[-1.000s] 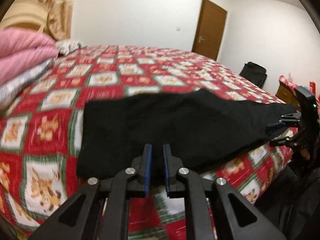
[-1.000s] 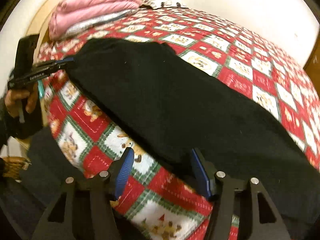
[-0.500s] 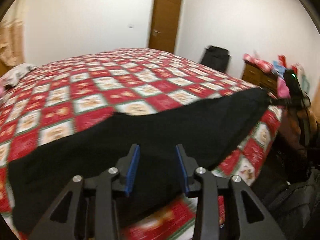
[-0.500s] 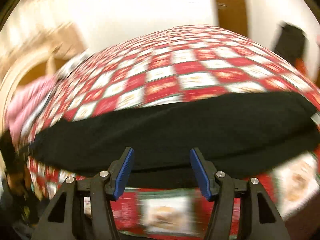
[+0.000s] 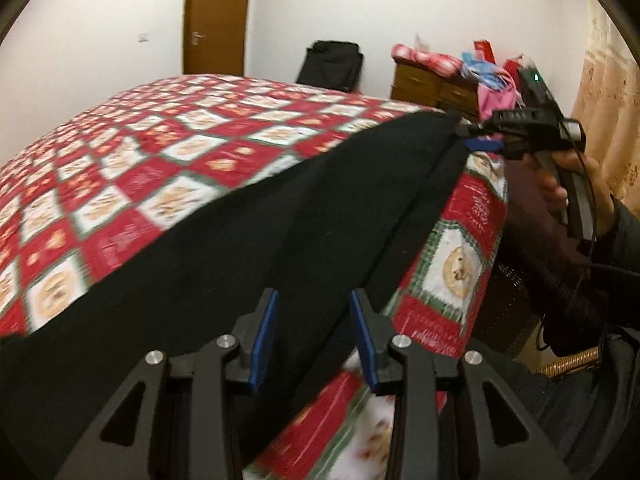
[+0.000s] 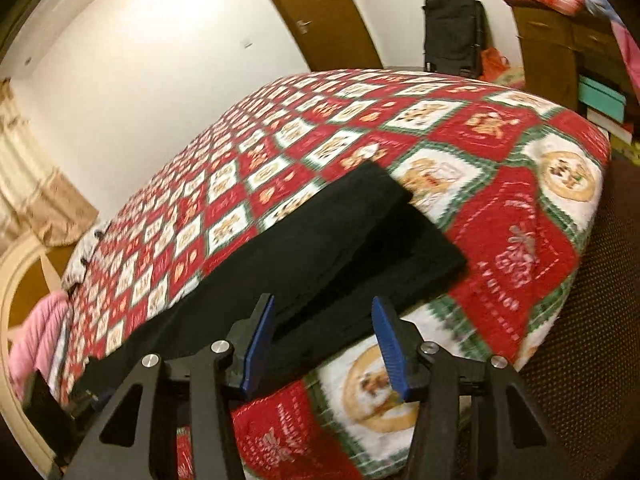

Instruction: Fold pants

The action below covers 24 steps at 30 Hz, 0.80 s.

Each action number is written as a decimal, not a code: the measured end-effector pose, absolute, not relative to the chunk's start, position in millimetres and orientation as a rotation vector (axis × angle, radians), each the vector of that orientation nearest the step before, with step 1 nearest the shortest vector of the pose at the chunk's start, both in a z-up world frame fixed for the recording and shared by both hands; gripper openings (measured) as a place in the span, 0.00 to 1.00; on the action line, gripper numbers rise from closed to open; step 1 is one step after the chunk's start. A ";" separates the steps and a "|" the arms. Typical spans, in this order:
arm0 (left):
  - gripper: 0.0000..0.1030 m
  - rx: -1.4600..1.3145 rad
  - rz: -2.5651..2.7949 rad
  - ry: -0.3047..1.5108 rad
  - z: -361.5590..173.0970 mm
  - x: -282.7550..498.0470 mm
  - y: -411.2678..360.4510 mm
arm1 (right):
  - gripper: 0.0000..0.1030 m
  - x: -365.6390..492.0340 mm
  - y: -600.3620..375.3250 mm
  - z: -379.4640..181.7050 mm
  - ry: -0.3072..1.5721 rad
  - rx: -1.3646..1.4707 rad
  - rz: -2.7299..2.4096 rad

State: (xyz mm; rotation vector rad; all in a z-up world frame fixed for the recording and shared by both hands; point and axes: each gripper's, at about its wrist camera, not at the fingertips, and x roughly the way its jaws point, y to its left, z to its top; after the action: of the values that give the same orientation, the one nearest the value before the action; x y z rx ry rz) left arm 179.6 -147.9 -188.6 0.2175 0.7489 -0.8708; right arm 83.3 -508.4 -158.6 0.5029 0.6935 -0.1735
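I see the pants (image 5: pixel 248 240) lying along the bed (image 5: pixel 168 140) edge, mid-frame. My left claw (image 5: pixel 314 340) stands apart over them; my right claw (image 6: pixel 324 344), just closing, stays apart, gripping nothing.

text: none legible | bedspread (image 6: pixel 516 268): white lettering on red squares, too blurred to read

pants (image 5: pixel 248 248): waist end cut off lower left | bedspread (image 6: pixel 516 256): motion-blurred
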 end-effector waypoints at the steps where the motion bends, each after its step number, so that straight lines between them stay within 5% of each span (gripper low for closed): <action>1: 0.38 0.223 -0.881 0.756 -191.0 180.4 -154.9 | 0.49 84.1 -511.5 -158.6 0.692 0.509 -0.171; 14: 0.38 0.275 -0.856 0.804 -212.1 178.5 -185.2 | 0.46 100.6 -536.1 -158.9 0.629 0.576 -0.198; 17: 0.38 0.304 -0.844 0.799 -212.1 177.5 -192.3 | 0.37 103.1 -537.0 -162.5 0.624 0.558 -0.209; 21: 0.38 0.401 -0.809 0.765 -212.6 172.0 -205.8 | 0.10 108.1 -540.8 -166.5 0.626 0.546 -0.214; 24: 0.26 0.402 -0.803 0.762 -210.7 173.0 -206.1 | 0.04 108.1 -540.4 -167.0 0.615 0.533 -0.196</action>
State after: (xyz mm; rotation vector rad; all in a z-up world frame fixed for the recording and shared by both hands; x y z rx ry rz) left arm 173.0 -206.1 -210.7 0.4015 0.7621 -0.8030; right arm 108.1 -540.4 -167.0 0.5334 0.6154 -0.1964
